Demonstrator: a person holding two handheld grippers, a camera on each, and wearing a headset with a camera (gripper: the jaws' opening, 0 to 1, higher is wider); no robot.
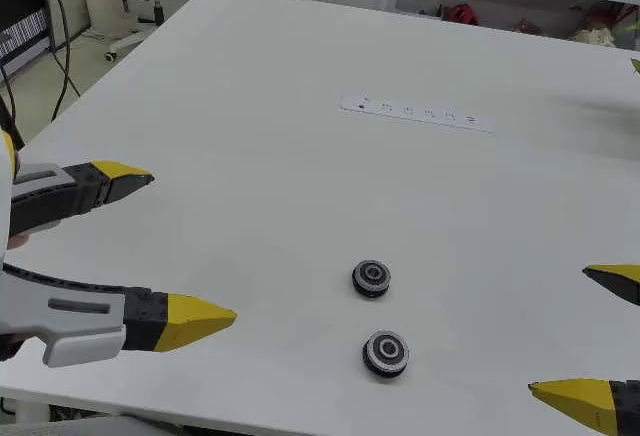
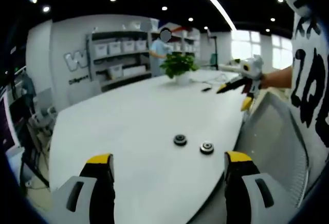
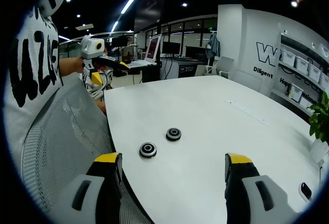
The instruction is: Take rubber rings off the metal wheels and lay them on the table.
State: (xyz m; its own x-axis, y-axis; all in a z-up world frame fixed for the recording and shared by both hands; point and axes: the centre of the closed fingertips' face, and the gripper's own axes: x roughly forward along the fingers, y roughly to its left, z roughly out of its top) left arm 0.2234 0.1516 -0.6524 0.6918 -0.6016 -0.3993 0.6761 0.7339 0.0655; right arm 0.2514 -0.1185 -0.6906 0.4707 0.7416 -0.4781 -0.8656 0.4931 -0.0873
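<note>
Rubber rings: dark bands, one around each of the two wheels, both still seated on them.
Metal wheels: two small round wheels lying flat on the table, near each other but apart, between the two grippers.
Near wheel: closer to the table's front edge, with a pale silvery face inside its dark band; in the left gripper view it is the right-hand one, in the right gripper view the left-hand one.
Far wheel: just behind the near one, darker on top.
Left gripper: held over the left part of the table, well apart from the wheels; its yellow-tipped jaws stand wide apart with nothing between them.
Right gripper: at the right edge of the head view, also clear of the wheels; jaws spread wide and holding nothing.
Table: white, smooth top.
Power strip: white, lying flat farther back on the table, well beyond the wheels.
Chair: grey mesh back, beside the table's front edge.
Potted plant: green, at the table's far end.
</note>
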